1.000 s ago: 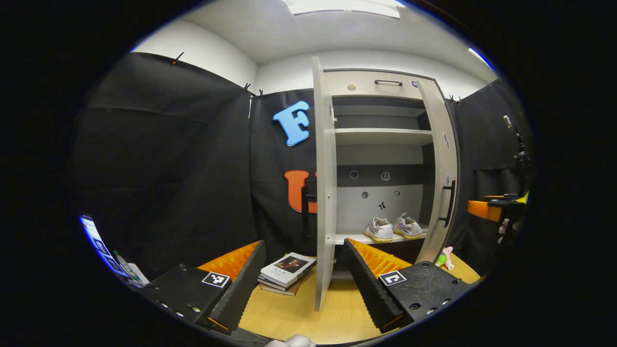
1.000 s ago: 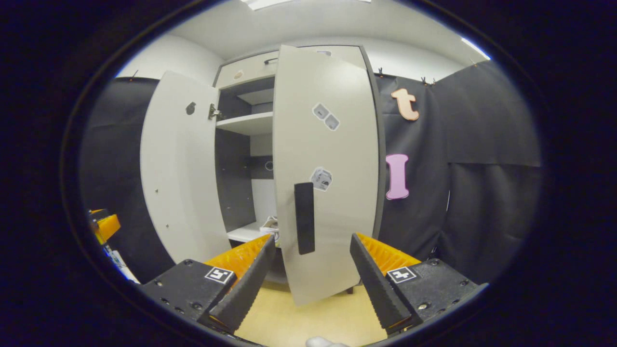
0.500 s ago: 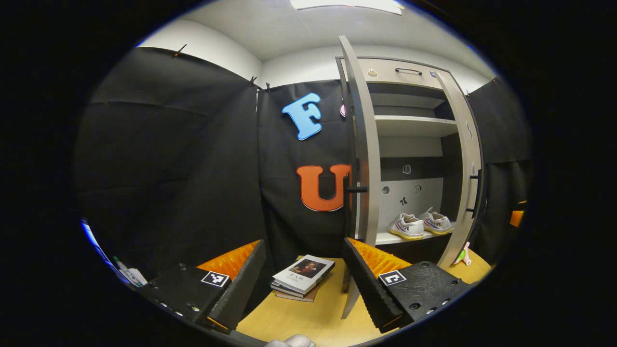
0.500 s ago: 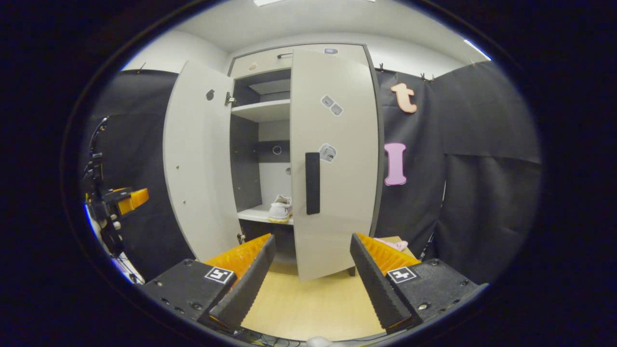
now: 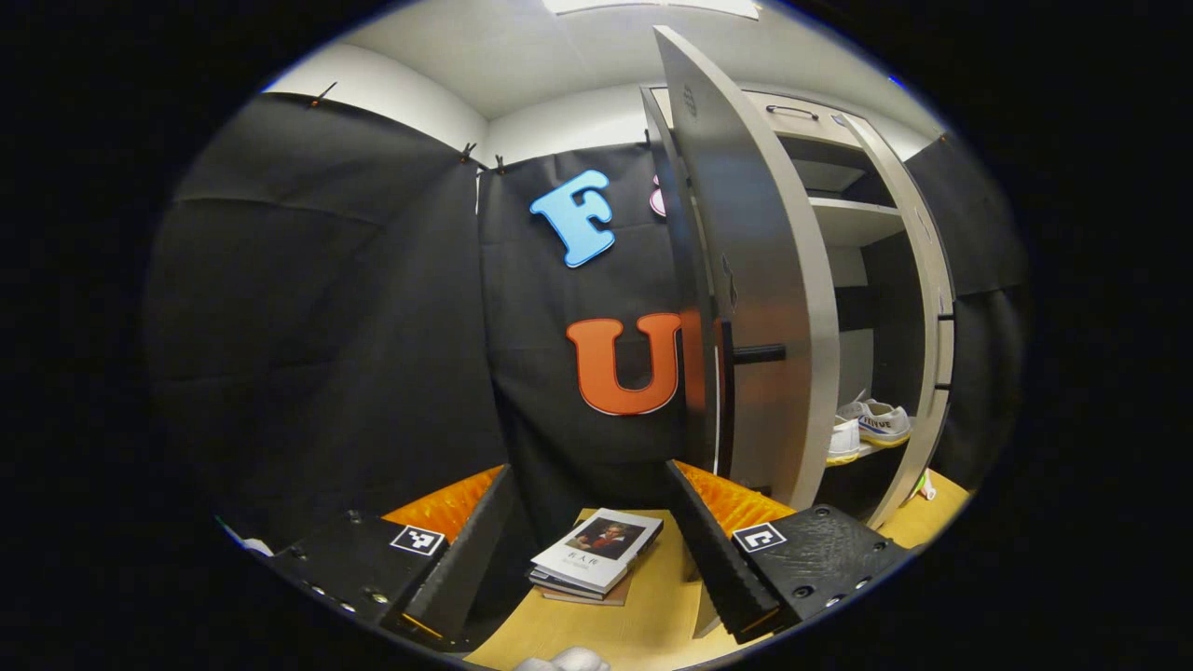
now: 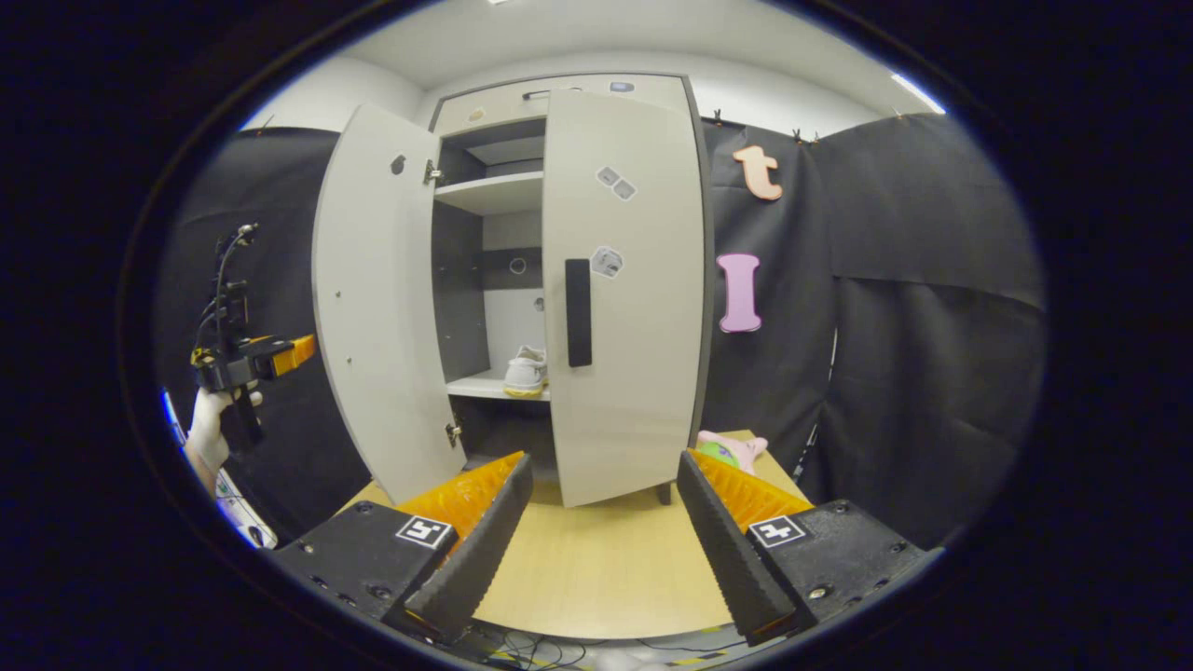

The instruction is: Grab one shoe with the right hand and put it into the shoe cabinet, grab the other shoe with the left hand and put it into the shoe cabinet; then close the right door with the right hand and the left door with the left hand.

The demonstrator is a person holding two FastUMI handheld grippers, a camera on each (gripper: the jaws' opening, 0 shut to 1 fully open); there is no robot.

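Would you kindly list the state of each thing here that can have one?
Pale grey right cabinet door: nearly closed.
Pale grey left cabinet door: wide open.
White shoes: on the cabinet shelf.
Left gripper: open, empty.
Right gripper: open, empty.
Stacked books: closed.

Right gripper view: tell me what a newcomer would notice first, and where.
The tall pale shoe cabinet stands at centre, its right door nearly shut and its left door swung wide. A white shoe sits on the lower shelf in the gap. At far left a hand holds the left gripper.
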